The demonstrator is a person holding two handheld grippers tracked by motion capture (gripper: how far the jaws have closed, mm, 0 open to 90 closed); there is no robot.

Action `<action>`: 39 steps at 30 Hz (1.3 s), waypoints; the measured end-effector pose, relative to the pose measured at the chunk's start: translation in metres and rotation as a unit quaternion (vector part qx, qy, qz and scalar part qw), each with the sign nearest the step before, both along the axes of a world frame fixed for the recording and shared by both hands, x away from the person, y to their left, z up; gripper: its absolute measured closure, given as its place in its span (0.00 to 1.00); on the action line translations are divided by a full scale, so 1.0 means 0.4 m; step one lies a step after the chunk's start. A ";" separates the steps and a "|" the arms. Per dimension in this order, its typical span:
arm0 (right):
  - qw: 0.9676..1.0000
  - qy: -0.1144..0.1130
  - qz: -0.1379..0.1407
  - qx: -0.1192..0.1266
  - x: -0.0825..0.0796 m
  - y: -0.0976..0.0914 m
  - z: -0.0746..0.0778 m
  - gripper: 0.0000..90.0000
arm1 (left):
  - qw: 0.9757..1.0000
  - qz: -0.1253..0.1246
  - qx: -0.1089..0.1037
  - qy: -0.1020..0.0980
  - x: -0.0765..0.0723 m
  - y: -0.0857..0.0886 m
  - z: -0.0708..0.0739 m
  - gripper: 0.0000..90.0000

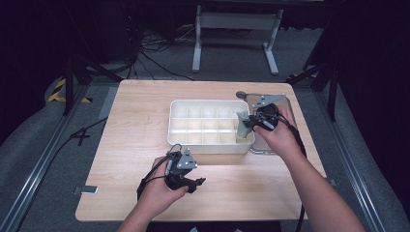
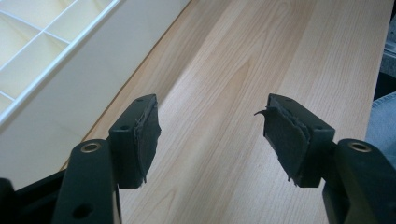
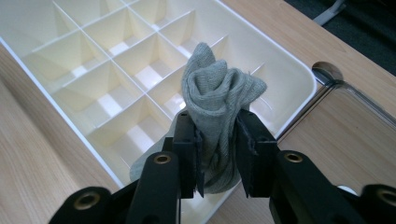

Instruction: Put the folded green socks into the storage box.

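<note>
From above, the right tongs are hovering at the right end of the white tray, pinching a grey cloth just over the end compartments. The left tongs are resting low on the surface, in front of the tray and well apart from the cloth, so the right hand is plainly the nearer one. A clear lid, or something like it, is lying just right of the tray; it is hard to make out from here.

Along the left tongs, the jaws are standing wide with nothing between them, the tray's wall passing to their left.

Along the right tongs, the jaws are closing narrow on the cloth, which is standing bunched and upright, its long axis running out past the tips. The tray is lying directly beyond and beneath, so the coming move looks to me like a short drop into a compartment.
</note>
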State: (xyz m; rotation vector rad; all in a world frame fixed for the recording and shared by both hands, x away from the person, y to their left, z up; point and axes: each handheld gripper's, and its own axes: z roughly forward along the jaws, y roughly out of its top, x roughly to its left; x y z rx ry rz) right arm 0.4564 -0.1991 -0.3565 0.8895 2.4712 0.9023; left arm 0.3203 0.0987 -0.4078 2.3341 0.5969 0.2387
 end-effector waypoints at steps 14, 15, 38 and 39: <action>0.998 0.045 -0.004 -0.052 0.006 0.028 -0.086 0.79 | 1.000 -0.001 0.003 0.001 0.001 0.001 -0.003 0.40; 0.997 0.052 -0.007 -0.056 0.006 0.029 -0.090 0.80 | 1.000 -0.001 0.004 0.002 0.001 0.000 -0.004 0.40; 0.979 0.149 -0.015 -0.140 0.043 0.082 -0.141 0.81 | 1.000 -0.008 0.011 0.007 0.001 -0.010 -0.013 0.40; 0.978 0.151 -0.015 -0.144 0.044 0.085 -0.144 0.81 | 1.000 -0.009 0.011 0.007 0.001 -0.010 -0.013 0.40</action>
